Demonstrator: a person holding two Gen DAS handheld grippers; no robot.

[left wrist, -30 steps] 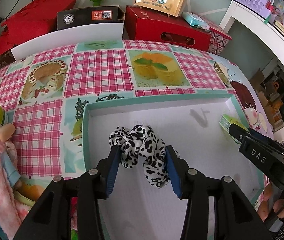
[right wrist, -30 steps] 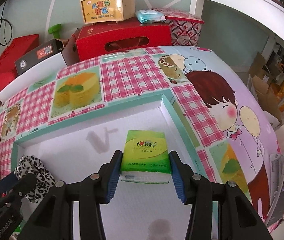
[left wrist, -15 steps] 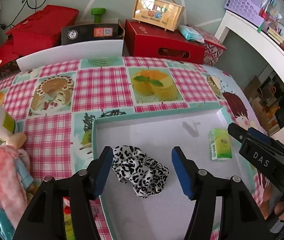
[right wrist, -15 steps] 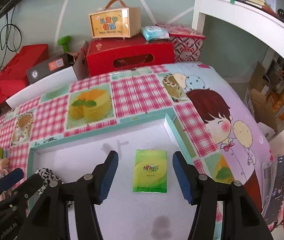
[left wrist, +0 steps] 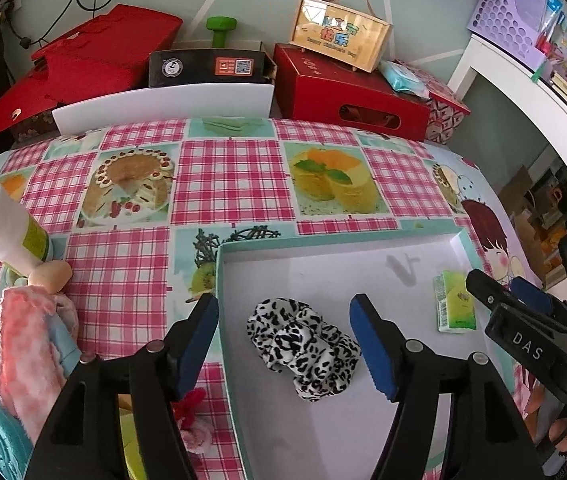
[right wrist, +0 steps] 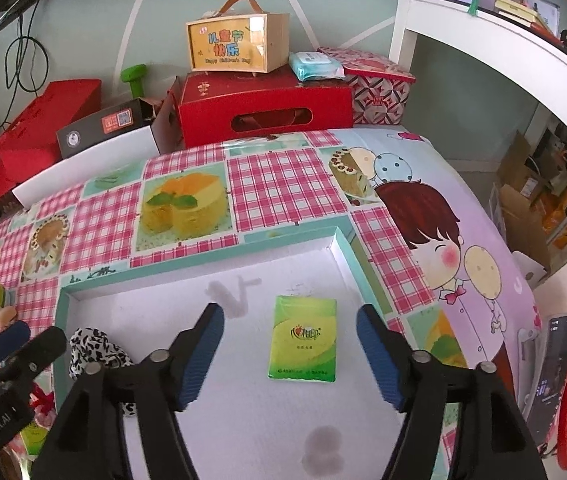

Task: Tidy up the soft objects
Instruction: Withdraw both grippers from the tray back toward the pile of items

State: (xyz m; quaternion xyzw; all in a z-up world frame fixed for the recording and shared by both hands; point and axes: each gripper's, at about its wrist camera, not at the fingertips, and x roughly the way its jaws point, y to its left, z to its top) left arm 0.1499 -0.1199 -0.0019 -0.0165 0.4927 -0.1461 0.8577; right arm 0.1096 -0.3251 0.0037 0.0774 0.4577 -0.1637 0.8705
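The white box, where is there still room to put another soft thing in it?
Bare floor lies in the white box between the leopard scrunchie and the green tissue pack, and along the far wall behind both. Outside its left wall it is crowded: pink towel, lotion bottle.

I see bright, even daylight; soft shadows inside tray (right wrist: 345, 256); heavy fisheye bending, dark vignette corners; focus sharp.
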